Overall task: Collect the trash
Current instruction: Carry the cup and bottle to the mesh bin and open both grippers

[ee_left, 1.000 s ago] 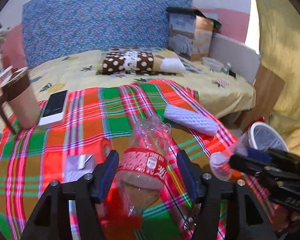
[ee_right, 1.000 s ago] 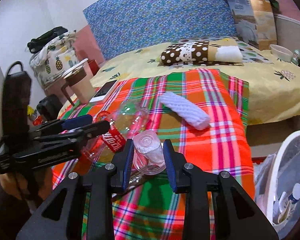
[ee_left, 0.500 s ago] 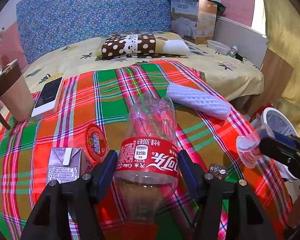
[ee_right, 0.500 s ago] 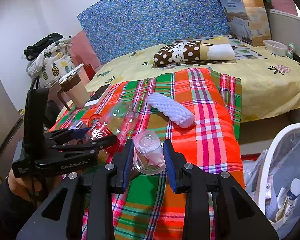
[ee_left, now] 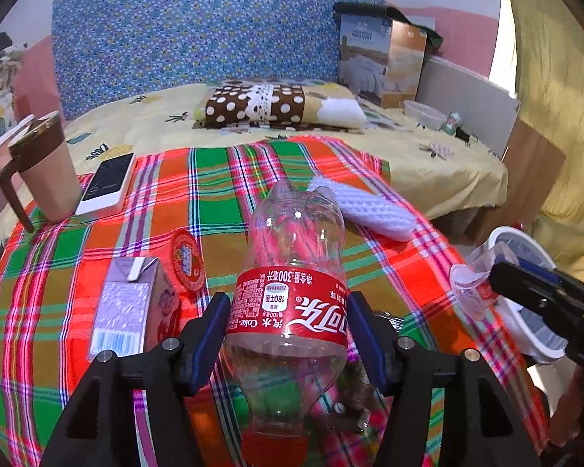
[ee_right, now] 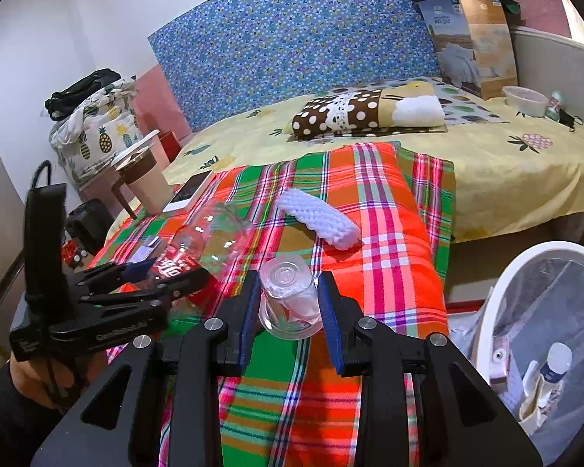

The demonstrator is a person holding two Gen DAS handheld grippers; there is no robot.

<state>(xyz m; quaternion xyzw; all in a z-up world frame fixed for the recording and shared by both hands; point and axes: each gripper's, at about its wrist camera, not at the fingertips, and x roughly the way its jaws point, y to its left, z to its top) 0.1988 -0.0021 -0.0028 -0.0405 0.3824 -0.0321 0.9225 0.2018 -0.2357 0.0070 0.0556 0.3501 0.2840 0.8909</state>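
Observation:
A clear cola bottle [ee_left: 292, 257] with a red label sits between the blue pads of my left gripper [ee_left: 288, 323], which is shut on it at the label. Its base points away and it hangs above the plaid cloth [ee_left: 214, 194]. From the right wrist view the same bottle [ee_right: 214, 233] tilts up out of the left gripper [ee_right: 163, 276]. My right gripper [ee_right: 288, 303] is shut on a clear plastic cup [ee_right: 288, 292], bottom facing away. In the left wrist view, that cup [ee_left: 471, 284] and right gripper [ee_left: 498, 276] hover at the cloth's right edge.
A white bin [ee_right: 498, 284] with a liner and trash stands low at the right. On the cloth lie a white foam sleeve [ee_left: 366, 206], a small carton [ee_left: 128, 307], a round red lid [ee_left: 187, 260], a phone [ee_left: 107, 185] and a brown mug [ee_left: 46, 171]. A bed lies behind.
The bottle lay on the cloth between the left jaws; now it is gripped and raised, base pointing away. The right gripper with the cup has drifted toward the cloth's right edge.

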